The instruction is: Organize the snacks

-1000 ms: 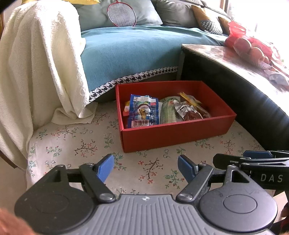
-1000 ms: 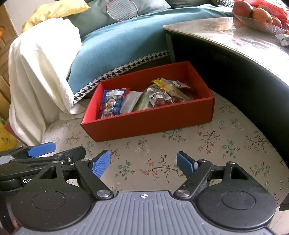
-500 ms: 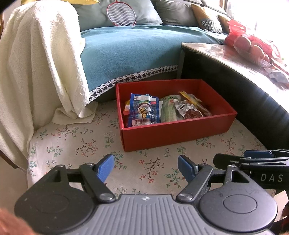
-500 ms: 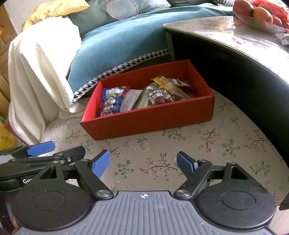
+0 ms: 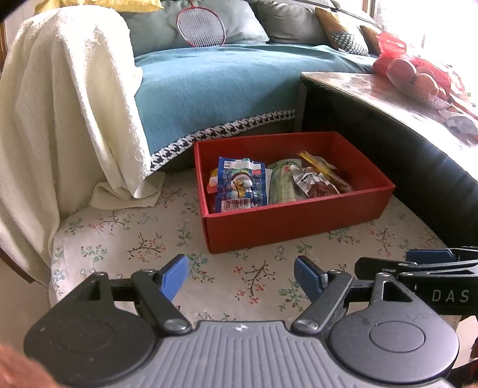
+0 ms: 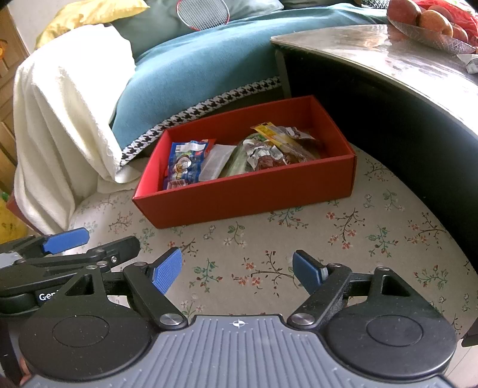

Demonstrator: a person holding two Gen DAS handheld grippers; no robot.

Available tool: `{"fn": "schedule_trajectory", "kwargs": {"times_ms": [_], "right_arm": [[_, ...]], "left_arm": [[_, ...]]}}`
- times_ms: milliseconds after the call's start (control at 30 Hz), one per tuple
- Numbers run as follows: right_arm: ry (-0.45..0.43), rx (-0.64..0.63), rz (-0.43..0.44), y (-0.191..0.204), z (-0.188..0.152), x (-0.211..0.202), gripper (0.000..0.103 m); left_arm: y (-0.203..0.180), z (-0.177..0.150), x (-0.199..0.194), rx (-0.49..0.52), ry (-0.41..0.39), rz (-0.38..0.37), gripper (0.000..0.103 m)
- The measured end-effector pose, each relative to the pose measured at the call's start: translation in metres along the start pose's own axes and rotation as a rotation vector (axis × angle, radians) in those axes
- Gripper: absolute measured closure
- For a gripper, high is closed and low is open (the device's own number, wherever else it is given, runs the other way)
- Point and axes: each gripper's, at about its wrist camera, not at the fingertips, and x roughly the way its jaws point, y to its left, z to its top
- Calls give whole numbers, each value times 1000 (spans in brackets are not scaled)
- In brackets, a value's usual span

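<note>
Below, both of my tools hover over the floral-printed cream cloth (image 5: 143, 247) with nothing between their blue pads. My left gripper (image 5: 240, 277) stands with its jaws parted and empty; my right gripper (image 6: 237, 270) likewise stands with its jaws wide apart and empty, and each tool's side shows at the edge of the other's view. Beyond them, on the far part of the cloth, rests the open red rectangular cardboard box (image 5: 286, 221), its near wall facing me and well apart from both sets of pads. Inside lie the snacks: a blue printed snack packet (image 5: 242, 185) at the left end, a pale green wrapped packet (image 5: 282, 185) beside it in the middle, and a clear packet of dark red-brown pieces (image 5: 316, 185) toward the right, with a yellow strip packet (image 6: 269, 131) lying across the top of it; the right end of the box floor is bare. To the left of the box hangs a cream towel (image 5: 65, 113) draped over a sofa covered by a teal blanket with a houndstooth border (image 5: 215, 89), and a red-framed badminton racket (image 5: 200, 28) leans against the far cushions. To the right stands a dark table with a glossy marbled top (image 6: 403, 59), carrying a dish of reddish round fruit (image 6: 430, 21).
</note>
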Motion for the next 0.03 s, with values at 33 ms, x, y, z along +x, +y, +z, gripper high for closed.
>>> {"fn": "schedule_trajectory", "kwargs": {"times_ms": [33], "right_arm": [[-1,0,1,0,0,0,16]], "left_arm": [[0,0,0,0,-2,1,31]]}}
